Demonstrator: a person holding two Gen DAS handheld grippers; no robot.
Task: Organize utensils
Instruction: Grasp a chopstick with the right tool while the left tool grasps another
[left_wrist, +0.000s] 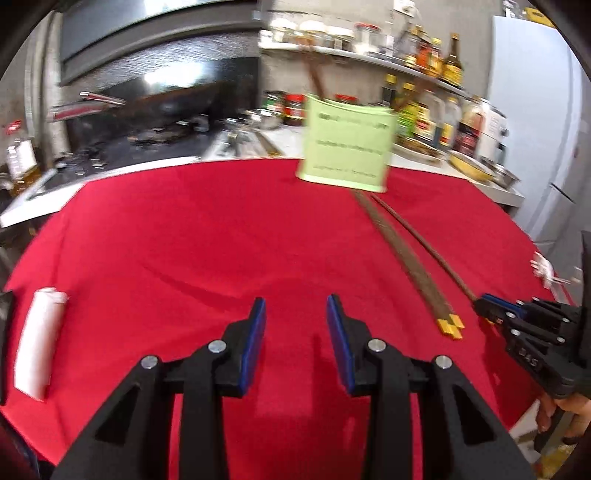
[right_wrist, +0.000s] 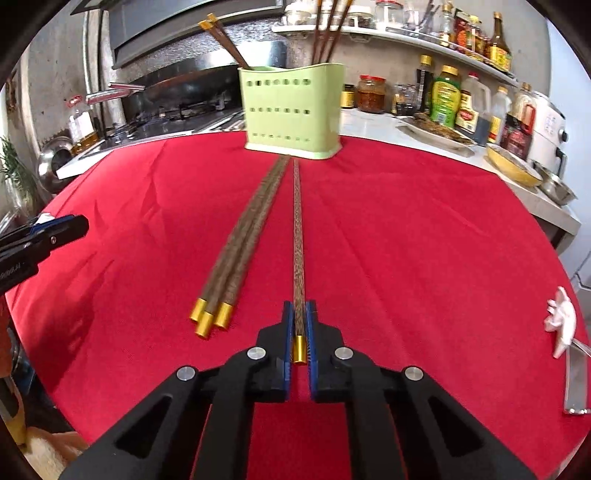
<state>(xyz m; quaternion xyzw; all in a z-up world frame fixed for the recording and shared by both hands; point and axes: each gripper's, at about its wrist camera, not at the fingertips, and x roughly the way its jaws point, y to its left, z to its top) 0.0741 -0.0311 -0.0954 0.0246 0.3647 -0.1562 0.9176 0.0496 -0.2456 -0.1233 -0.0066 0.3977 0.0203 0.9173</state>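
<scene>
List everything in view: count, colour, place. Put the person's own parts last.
single chopstick: one, brown with gold cap, on the cloth, gripped near its capped end
loose chopsticks: three, brown with gold caps, bundled left of the gripped one
utensil holder: one, pale green, far edge of the cloth, several chopsticks standing in it
red cloth: one, covers the table
white roll: one, left edge of the cloth
white figurine: one, right edge of the cloth
bottles and jars: many, mixed colours, counter and shelf behind
yellow bowl: one, right counter
left gripper: black with blue pads, open, nothing between them
right gripper: black with blue pads, shut on the single chopstick
hand: one, holding the right gripper's handle
</scene>
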